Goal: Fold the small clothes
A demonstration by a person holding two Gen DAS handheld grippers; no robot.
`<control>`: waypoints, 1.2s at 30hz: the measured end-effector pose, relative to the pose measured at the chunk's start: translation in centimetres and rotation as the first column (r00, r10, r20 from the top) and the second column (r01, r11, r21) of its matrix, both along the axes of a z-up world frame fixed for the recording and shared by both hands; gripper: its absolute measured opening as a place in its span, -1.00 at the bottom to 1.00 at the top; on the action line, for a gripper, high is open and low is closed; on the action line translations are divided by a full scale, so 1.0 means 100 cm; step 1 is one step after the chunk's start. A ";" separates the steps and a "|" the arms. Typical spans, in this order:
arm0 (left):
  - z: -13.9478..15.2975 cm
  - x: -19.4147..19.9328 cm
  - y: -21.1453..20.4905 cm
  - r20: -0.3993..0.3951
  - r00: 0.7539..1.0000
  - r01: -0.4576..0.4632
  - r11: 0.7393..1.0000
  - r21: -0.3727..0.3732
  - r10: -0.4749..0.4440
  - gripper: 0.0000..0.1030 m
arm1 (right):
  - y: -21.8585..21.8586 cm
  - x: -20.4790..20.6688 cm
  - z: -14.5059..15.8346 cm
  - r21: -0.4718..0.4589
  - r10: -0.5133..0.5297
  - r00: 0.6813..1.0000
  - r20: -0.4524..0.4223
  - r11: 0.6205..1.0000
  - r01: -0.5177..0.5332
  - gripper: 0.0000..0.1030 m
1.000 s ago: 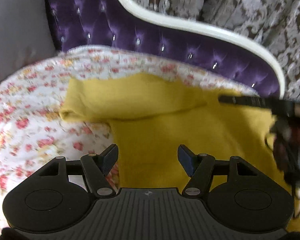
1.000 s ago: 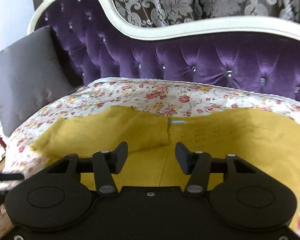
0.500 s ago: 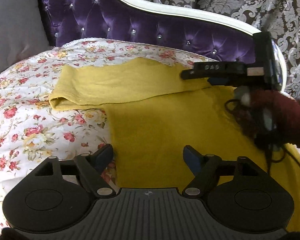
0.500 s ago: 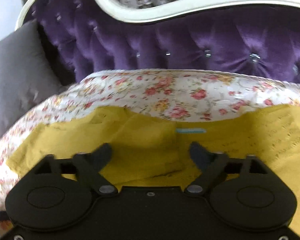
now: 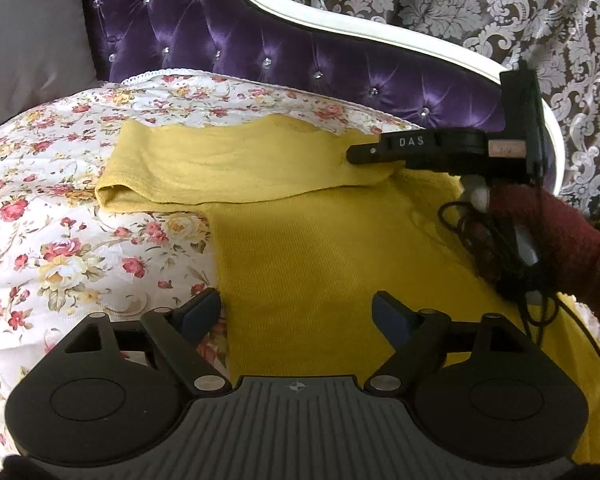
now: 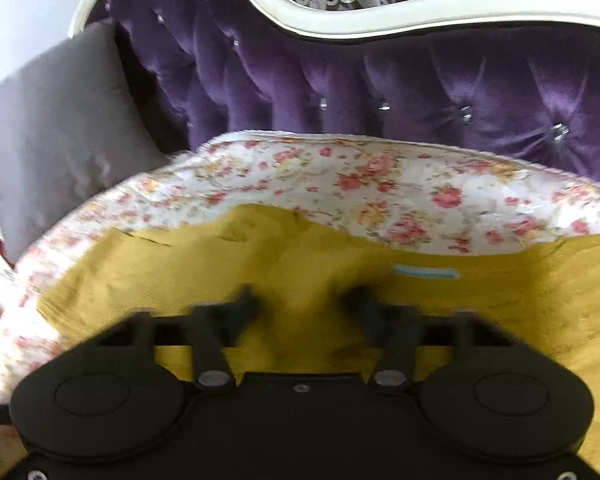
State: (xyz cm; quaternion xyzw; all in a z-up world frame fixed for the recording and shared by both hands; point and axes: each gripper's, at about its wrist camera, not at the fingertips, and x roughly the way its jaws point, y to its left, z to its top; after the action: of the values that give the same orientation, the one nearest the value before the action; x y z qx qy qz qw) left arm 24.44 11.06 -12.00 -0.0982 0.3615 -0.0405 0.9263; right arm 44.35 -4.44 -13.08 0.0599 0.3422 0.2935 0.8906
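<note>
While my right jaws are closing on the fabric, I note the layout: the mustard-yellow top (image 5: 320, 248) lies flat on the floral quilt (image 5: 60, 200) over the purple tufted sofa (image 5: 220, 40), filling the centre and right of the left wrist view, with one sleeve (image 5: 228, 168) stretched toward the upper left of that frame.

Right gripper (image 6: 300, 300): fingers blurred in the right wrist view, drawing together with a ridge of yellow fabric between them, near the neckline, just left of the pale blue label (image 6: 426, 271). Whether the pads already pinch I cannot tell for certain; a gap shows.

Left gripper (image 5: 296, 312): jaws wide apart, holding nothing, hovering over the lower left side edge of the top.

Judgement on doing this step well:
- Let the right jaws finish closing before any lift; tugging early would likely slip the cloth.
- Take only the layer meant to fold, not the quilt beneath.
- Bring the left jaws onto the side edge and close, so both points lift together.
- Keep the fold line straight; sleeve goes in first.
</note>
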 end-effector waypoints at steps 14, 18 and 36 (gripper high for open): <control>0.000 -0.001 0.000 0.001 1.000 -0.002 1.000 -0.003 0.002 0.60 | -0.086 -0.039 0.076 -0.096 -0.167 0.979 0.113 0.979 0.178 -0.72; -0.001 0.000 0.000 0.000 1.000 -0.001 1.000 0.000 0.001 0.60 | -0.115 -0.034 0.055 -0.163 -0.255 0.965 0.066 0.951 0.262 -0.71; -0.003 0.003 -0.010 -0.012 1.000 0.012 0.997 0.074 -0.011 0.61 | -0.104 -0.086 -0.001 -0.218 -0.317 0.948 0.031 0.923 0.316 0.80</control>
State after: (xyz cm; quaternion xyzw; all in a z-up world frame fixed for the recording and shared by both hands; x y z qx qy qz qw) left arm 24.70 10.10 -12.27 -0.0622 0.3685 -0.0318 0.9270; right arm 35.73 -14.84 -13.16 0.0159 0.3605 0.1061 0.9266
